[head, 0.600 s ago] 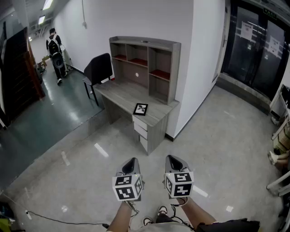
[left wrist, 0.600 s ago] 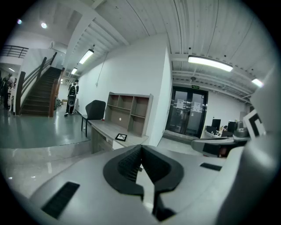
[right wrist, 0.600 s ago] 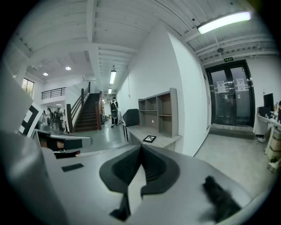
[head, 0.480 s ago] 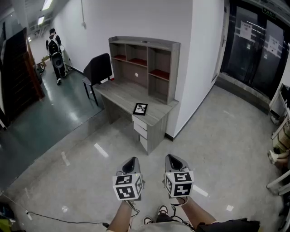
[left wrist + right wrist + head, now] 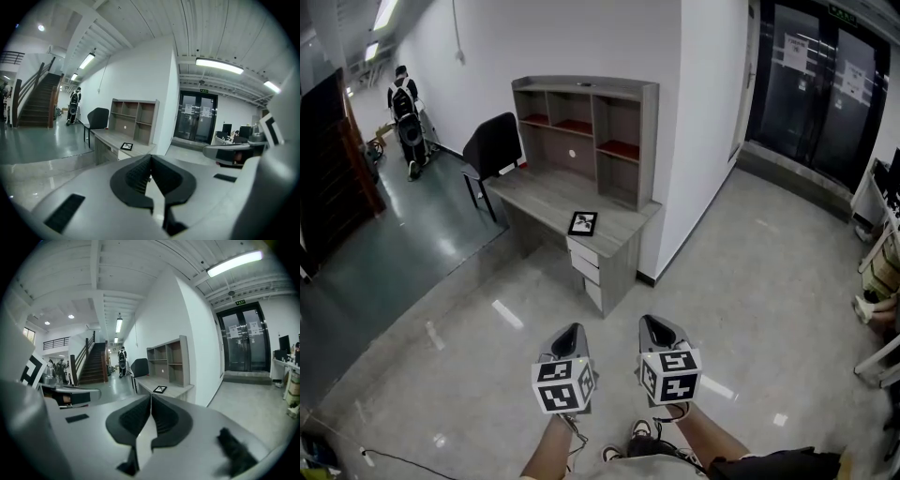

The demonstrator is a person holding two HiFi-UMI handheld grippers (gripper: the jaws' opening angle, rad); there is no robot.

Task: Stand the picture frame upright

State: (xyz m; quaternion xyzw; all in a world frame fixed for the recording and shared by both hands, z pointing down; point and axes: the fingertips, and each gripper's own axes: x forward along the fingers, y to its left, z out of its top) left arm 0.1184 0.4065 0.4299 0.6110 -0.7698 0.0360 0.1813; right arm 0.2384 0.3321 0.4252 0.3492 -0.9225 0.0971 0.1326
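Head view showed the picture frame (image 5: 583, 223) lying flat, face up, on the grey desk (image 5: 534, 194), near the desk's front corner and above its stack of drawers (image 5: 585, 268). It was a small dark-bordered frame with a pale picture inside, and nothing touched it. Behind it a shelf unit (image 5: 581, 122) with open compartments stood on the back of the desk, against the white wall (image 5: 581, 42). A black chair (image 5: 492, 147) sat at the far end of the desk. Further off, down the corridor, a person (image 5: 401, 101) stood with their back turned. Dark glass doors (image 5: 811, 89) filled the wall on the right.

Both grippers were held side by side low in the head view, well apart from the desk, over the pale polished floor (image 5: 750, 272), and both pointed toward the frame. The left gripper (image 5: 571, 333) had its jaws pressed together with nothing between them, as its own view showed, and the frame (image 5: 126, 146) lay far beyond the tips. The right gripper (image 5: 655, 324) was likewise closed on nothing, its ribbed pads meeting along the middle, with the frame (image 5: 160, 389) on the desk well ahead of it.
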